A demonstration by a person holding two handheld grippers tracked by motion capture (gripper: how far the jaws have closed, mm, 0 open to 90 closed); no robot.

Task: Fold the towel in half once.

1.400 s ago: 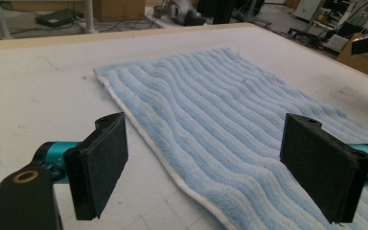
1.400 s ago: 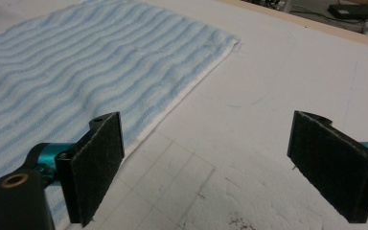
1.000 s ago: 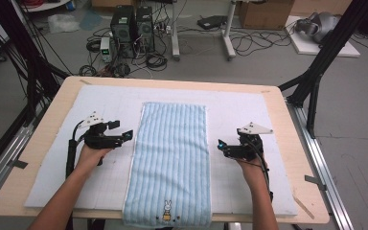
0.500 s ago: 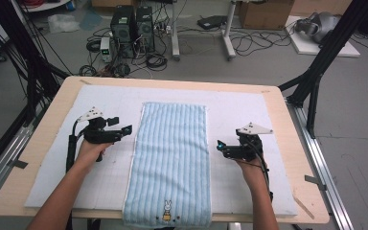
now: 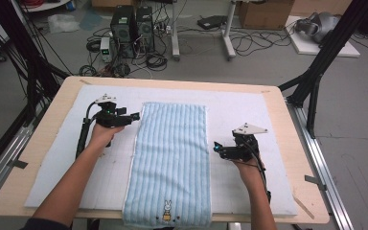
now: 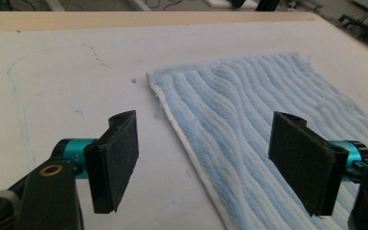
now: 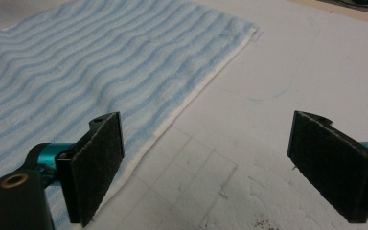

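A: From the high view, you're holding your left gripper just beside the far left corner of the long pale-blue striped terry towel, which is lying flat down the middle of the white padded mat on the light wooden table, its near end reaching the table's front edge.

B: And your right gripper is sitting just off the towel's right edge, about halfway along.

A: In the left gripper view, your jaws are standing wide, though they've just been closing a little. The towel's white-trimmed edge is running between them, and neither pad is pressing on it.

B: In the right gripper view, you're keeping the jaws wide apart, gripping nothing. One pad is hanging over the towel's edge, the other over bare mat.
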